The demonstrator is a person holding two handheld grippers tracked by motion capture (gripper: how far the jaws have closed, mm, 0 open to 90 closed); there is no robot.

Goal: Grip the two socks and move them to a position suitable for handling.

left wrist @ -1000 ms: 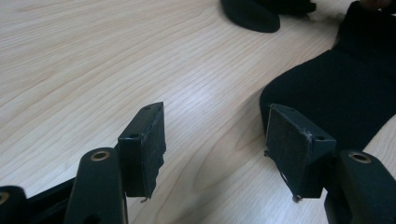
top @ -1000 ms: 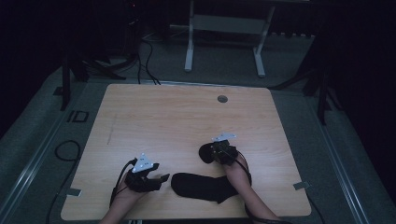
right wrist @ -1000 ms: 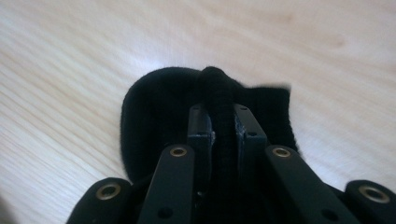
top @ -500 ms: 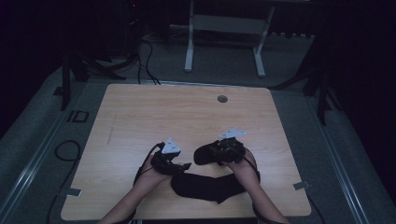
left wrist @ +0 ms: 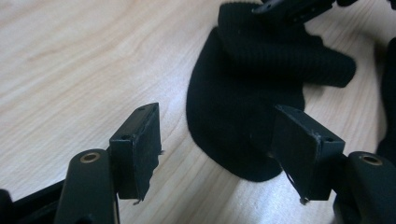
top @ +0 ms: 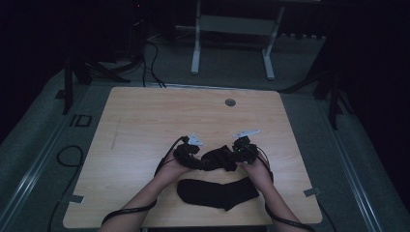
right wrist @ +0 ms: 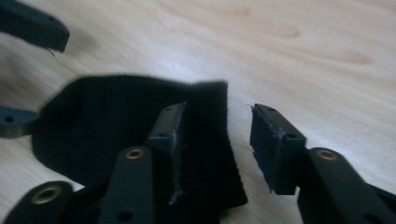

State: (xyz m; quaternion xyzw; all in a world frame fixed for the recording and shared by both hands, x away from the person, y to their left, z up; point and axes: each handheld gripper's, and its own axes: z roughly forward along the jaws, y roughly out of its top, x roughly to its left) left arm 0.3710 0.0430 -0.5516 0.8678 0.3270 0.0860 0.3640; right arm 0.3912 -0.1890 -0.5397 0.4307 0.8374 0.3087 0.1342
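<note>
With 1 sock (top: 217, 193) lying flat nearer the person, the second sock (left wrist: 243, 116) sits rumpled between the spread, just-closing left gripper (left wrist: 219, 140) and right gripper (right wrist: 217, 140), neither pinching it, so pairing remains undone.

Dim lab — bare wooden table (top: 145, 121), floor cables (top: 150, 55).

Light wood-grain table (top: 145, 125) with rounded corners — a small round grey grommet (top: 230, 102) set near its far edge. Two black socks lie on it: one bunched sock (top: 217, 157) mid-table, one flat sock (top: 217, 193) just nearer the front edge — close together.
</note>
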